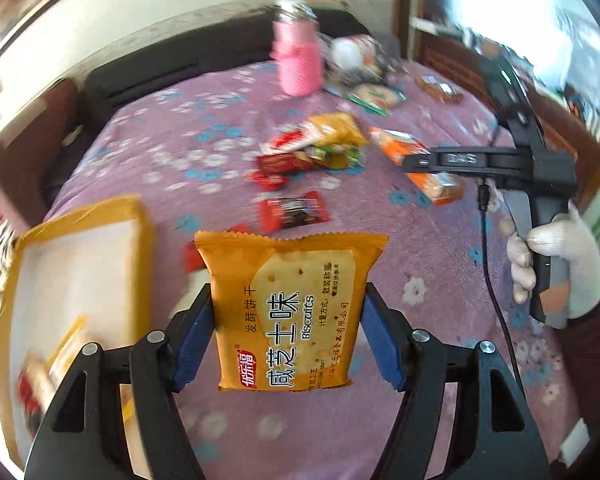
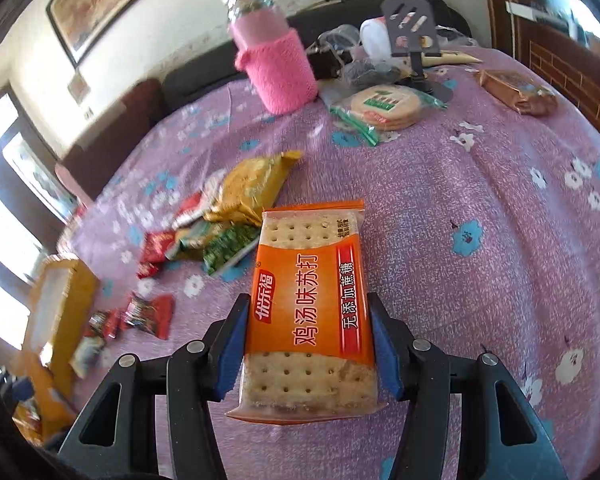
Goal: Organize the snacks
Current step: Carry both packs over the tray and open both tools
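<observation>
Step in hand: transfer phase, judged; each gripper carried one packet clear of the surface [image 2: 480, 208], with loose snacks yet to be sorted.
Left gripper [image 1: 286, 322]: fingers clamped on the side edges of the yellow biscuit packet [image 1: 288, 312], held upright.
Right gripper [image 2: 308, 342]: fingers clamped on the long edges of the orange soda cracker packet [image 2: 310, 308].
Landmark: yellow box [image 1: 76, 280], open, some packets already inside.
Packet positions: biscuit packet just beside the box; cracker packet well apart from it, beyond the snack pile [image 2: 224, 220].
Next move, judged: bring the biscuit packet over the box opening, lower it, part the fingers; the cracker packet follows.
Hand pose: both grippers angled steeply down; the gloved hand [image 1: 556, 260] wrapped the right handle.
</observation>
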`<act>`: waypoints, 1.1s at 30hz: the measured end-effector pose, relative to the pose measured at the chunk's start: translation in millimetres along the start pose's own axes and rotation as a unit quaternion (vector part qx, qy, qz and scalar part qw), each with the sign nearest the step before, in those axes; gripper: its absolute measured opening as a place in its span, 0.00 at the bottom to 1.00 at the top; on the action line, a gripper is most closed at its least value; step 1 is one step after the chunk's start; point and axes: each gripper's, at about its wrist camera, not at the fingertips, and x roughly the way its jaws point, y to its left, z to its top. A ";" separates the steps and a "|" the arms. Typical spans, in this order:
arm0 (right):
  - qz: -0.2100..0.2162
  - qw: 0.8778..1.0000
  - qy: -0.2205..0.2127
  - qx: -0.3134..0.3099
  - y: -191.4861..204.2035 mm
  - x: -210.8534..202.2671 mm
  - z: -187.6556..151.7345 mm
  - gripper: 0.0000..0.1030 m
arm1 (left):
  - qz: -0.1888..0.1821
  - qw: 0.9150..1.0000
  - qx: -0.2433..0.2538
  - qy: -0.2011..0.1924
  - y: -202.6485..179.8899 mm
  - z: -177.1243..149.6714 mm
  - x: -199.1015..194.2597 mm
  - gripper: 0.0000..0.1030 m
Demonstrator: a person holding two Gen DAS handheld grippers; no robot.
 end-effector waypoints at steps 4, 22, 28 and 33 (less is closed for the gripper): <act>0.034 0.998 -0.051 0.005 6.9 -26.9 -0.8 0.55 | 0.020 0.998 -0.051 -0.033 45.6 -13.0 -45.8 0.67; 0.230 0.965 0.031 -0.122 263.1 -69.8 0.4 0.55 | 0.098 0.975 -0.195 -0.043 243.5 -20.7 -60.8 0.68; 0.196 0.964 0.090 -0.157 320.0 -1.7 -30.6 0.55 | 0.082 0.972 -0.219 -0.009 264.7 -34.6 -12.8 0.68; 0.154 0.965 0.112 -0.183 335.7 42.5 -48.8 0.55 | 0.072 0.969 -0.236 0.011 276.8 -40.7 15.7 0.68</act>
